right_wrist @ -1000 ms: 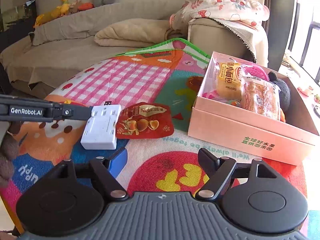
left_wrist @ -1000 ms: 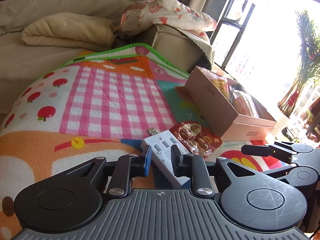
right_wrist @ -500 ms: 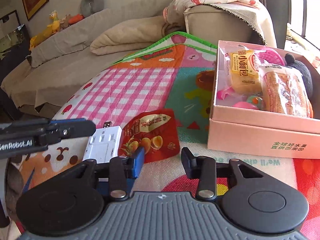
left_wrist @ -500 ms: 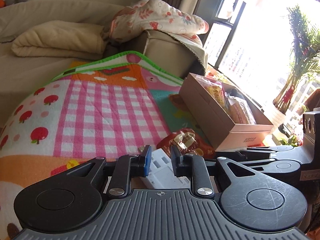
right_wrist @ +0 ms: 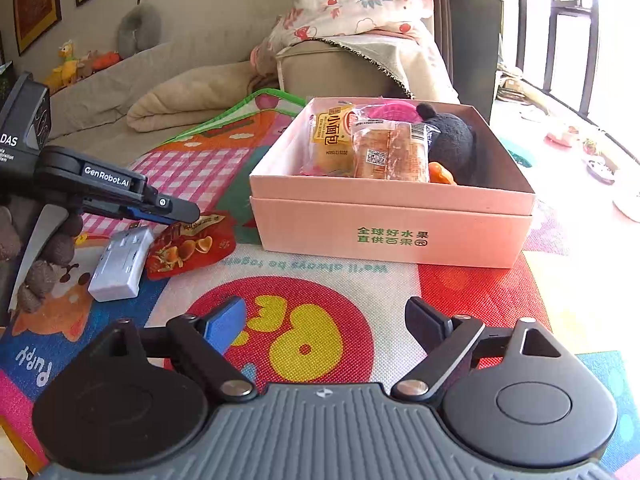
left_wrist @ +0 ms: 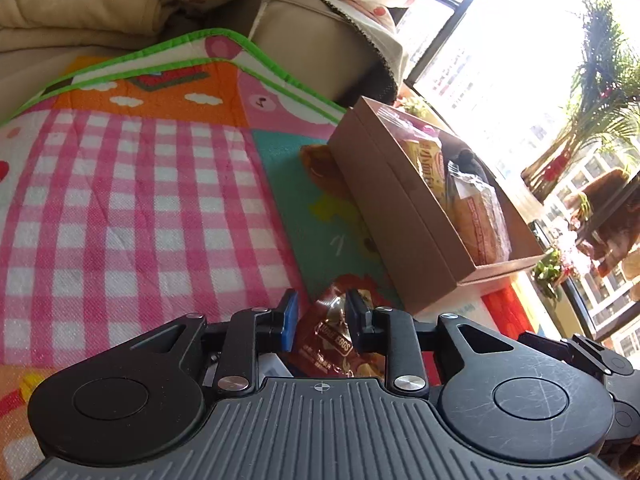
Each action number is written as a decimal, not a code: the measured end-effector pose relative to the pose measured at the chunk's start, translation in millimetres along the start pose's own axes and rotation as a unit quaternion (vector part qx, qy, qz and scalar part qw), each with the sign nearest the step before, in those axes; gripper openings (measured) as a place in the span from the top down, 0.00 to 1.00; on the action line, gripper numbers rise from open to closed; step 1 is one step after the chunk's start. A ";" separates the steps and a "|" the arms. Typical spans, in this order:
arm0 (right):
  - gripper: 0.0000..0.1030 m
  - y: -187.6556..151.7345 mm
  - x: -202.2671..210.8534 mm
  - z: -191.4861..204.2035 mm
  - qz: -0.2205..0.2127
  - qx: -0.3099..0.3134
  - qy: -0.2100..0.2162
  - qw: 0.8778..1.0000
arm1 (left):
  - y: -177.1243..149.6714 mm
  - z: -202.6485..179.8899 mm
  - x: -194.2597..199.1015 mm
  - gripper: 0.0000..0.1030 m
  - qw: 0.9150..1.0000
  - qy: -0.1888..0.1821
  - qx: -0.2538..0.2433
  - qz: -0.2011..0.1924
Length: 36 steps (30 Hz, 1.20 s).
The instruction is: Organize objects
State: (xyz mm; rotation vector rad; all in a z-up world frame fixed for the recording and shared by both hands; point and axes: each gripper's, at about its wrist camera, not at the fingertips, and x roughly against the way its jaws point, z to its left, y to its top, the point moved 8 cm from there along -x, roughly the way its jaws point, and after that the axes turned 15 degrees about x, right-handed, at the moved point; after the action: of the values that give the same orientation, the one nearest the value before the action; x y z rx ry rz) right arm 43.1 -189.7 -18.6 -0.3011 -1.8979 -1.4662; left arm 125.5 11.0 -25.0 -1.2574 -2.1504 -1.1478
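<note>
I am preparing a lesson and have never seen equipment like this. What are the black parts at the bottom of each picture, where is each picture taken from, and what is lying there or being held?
There is no robot here. A person holds a hand-operated two-finger gripper in each hand, and each gripper carries a wide-angle camera looking forward along its fingers. The black parts at the bottom are the gripper's own body.

One picture comes from the left gripper. Its fingers stand either side of a red snack packet; whether they already pinch it is unclear.

The other comes from the right gripper, open and holding nothing. It also shows the left gripper from the side, over the same packet.

On the colourful play mat lie the packet, a white plug adapter beside it, and a pink box containing wrapped bread and a dark plush toy.
</note>
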 end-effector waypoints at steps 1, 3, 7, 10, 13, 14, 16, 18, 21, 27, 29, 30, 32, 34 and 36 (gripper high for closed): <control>0.13 -1.7 1.5 -0.7 -0.001 -0.001 0.003 1.000 | -8.6 -4.9 0.1 0.73 1.000 -0.010 0.002 0.011; 0.09 -2.7 3.1 2.2 -0.003 0.005 0.012 1.000 | -25.7 -14.0 -0.5 0.73 0.999 -0.029 0.003 0.031; 0.02 -1.4 5.2 16.5 -0.008 0.022 0.031 0.999 | -54.4 -31.6 0.0 0.73 0.998 -0.042 -0.021 0.049; 0.02 0.0 1.6 27.3 -0.005 0.025 0.035 0.999 | -58.7 -35.2 14.3 0.73 0.998 -0.043 -0.024 0.027; 0.01 1.9 -8.1 35.9 0.003 0.016 0.042 0.999 | -54.8 -30.6 42.9 0.73 0.996 0.020 -0.070 -0.054; 0.01 3.3 -13.0 38.9 0.006 0.012 0.046 0.999 | -54.2 -27.2 52.4 0.73 0.992 0.045 -0.085 -0.079; 0.01 8.3 -24.8 45.7 0.015 0.006 0.052 0.999 | -51.9 -15.1 72.5 0.73 0.982 0.103 -0.104 -0.123; 0.01 15.3 -35.9 52.3 0.019 -0.001 0.054 0.998 | -49.7 2.4 87.1 0.73 0.975 0.146 -0.094 -0.140; 0.01 26.5 -52.2 59.2 0.020 -0.006 0.049 0.999 | -51.7 26.9 98.8 0.73 0.974 0.169 -0.059 -0.136; 0.26 31.6 -55.9 58.6 0.023 0.026 0.025 0.999 | -63.9 39.0 90.9 0.73 0.989 0.115 0.016 -0.090; 0.26 25.2 -49.9 51.4 0.025 0.028 0.016 0.999 | -64.6 33.5 84.4 0.73 0.991 0.101 0.021 -0.084; 0.26 20.9 -45.8 46.3 0.026 0.030 0.006 0.999 | -65.3 28.7 79.9 0.73 0.992 0.097 0.017 -0.080; 0.26 10.4 -36.0 32.1 0.028 0.028 -0.012 0.999 | -68.6 18.7 68.0 0.73 0.994 0.090 0.001 -0.063; 0.26 1.5 -26.9 16.8 0.028 0.019 -0.024 0.999 | -73.9 9.4 56.6 0.69 0.994 0.089 -0.024 -0.051; 0.25 -9.4 -17.5 -2.2 0.030 0.006 -0.038 0.999 | -80.1 -6.1 47.1 0.49 0.991 0.098 -0.080 -0.048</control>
State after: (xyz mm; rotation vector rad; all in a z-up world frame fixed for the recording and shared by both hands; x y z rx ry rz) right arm 51.2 -190.8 -36.8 -0.4103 -1.9413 -1.4207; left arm 32.4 10.2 -26.0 -1.0636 -2.0260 -1.4443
